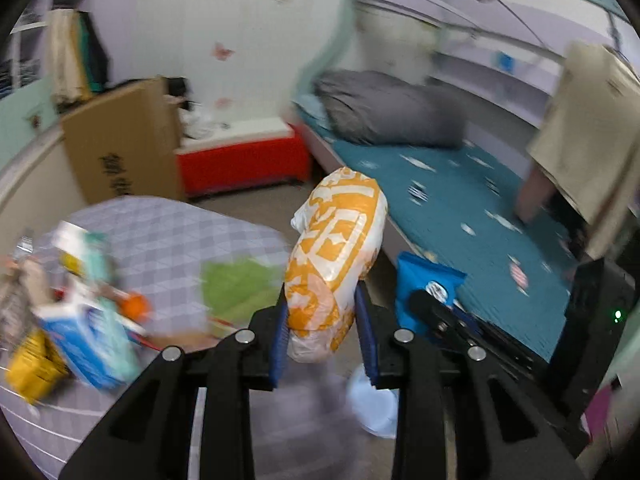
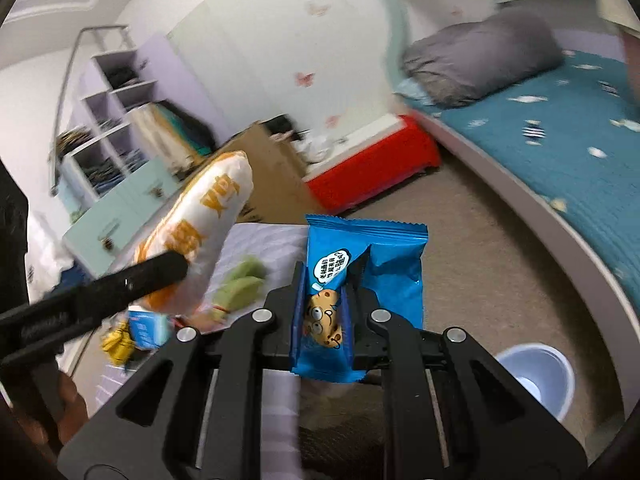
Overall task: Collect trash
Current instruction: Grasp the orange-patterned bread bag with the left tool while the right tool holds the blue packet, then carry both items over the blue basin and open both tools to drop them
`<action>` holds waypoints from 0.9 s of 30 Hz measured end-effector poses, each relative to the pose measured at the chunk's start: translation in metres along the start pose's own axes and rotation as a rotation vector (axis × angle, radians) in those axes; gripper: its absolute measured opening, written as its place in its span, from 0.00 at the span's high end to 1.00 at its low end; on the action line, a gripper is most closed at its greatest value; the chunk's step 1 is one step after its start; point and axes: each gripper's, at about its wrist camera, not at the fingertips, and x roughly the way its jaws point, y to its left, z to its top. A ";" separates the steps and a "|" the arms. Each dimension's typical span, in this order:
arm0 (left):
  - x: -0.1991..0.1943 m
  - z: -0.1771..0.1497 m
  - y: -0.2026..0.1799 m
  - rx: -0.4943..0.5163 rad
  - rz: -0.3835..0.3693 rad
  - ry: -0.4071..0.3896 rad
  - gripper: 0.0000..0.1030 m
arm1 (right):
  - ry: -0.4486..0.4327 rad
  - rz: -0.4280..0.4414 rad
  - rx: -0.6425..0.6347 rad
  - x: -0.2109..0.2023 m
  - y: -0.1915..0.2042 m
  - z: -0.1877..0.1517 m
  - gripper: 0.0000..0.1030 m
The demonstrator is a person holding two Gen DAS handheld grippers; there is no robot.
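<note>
My left gripper (image 1: 323, 312) is shut on an orange-and-white plastic wrapper (image 1: 336, 248) and holds it upright in the air; the wrapper also shows in the right wrist view (image 2: 200, 232). My right gripper (image 2: 323, 300) is shut on a blue cookie packet (image 2: 360, 280) with a cartoon cookie on it, also held in the air; the packet shows at the right of the left wrist view (image 1: 424, 284). A pale blue bin (image 2: 536, 376) stands on the floor below right; it also shows blurred in the left wrist view (image 1: 372, 404). More wrappers and packets (image 1: 80, 320) lie on the checked table (image 1: 168, 236).
A green cloth (image 1: 240, 284) lies on the table. A cardboard box (image 1: 120, 144) and a red box (image 1: 244, 160) stand by the wall. A bed with a teal sheet (image 1: 460, 200) and a grey pillow (image 1: 392, 112) fills the right side. Shelves (image 2: 112, 120) stand far left.
</note>
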 end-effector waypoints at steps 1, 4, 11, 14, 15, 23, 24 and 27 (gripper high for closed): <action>0.009 -0.008 -0.012 0.010 -0.021 0.017 0.71 | 0.000 -0.035 0.017 -0.007 -0.015 -0.006 0.85; 0.048 -0.037 -0.051 0.028 -0.083 0.100 0.71 | 0.029 -0.150 0.075 -0.019 -0.064 -0.032 0.85; 0.169 -0.109 -0.104 0.043 -0.151 0.376 0.71 | 0.184 -0.353 0.251 -0.001 -0.185 -0.111 0.84; 0.223 -0.142 -0.109 0.032 -0.166 0.505 0.71 | 0.266 -0.387 0.335 0.024 -0.225 -0.144 0.84; 0.244 -0.153 -0.111 0.029 -0.167 0.544 0.71 | 0.281 -0.390 0.353 0.029 -0.235 -0.150 0.84; 0.330 -0.212 -0.102 -0.047 -0.158 0.694 0.71 | 0.427 -0.435 0.404 0.094 -0.287 -0.185 0.74; 0.334 -0.216 -0.101 -0.051 -0.164 0.699 0.71 | 0.442 -0.432 0.414 0.100 -0.291 -0.186 0.58; 0.346 -0.229 -0.096 -0.082 -0.176 0.721 0.71 | 0.456 -0.456 0.407 0.102 -0.295 -0.196 0.46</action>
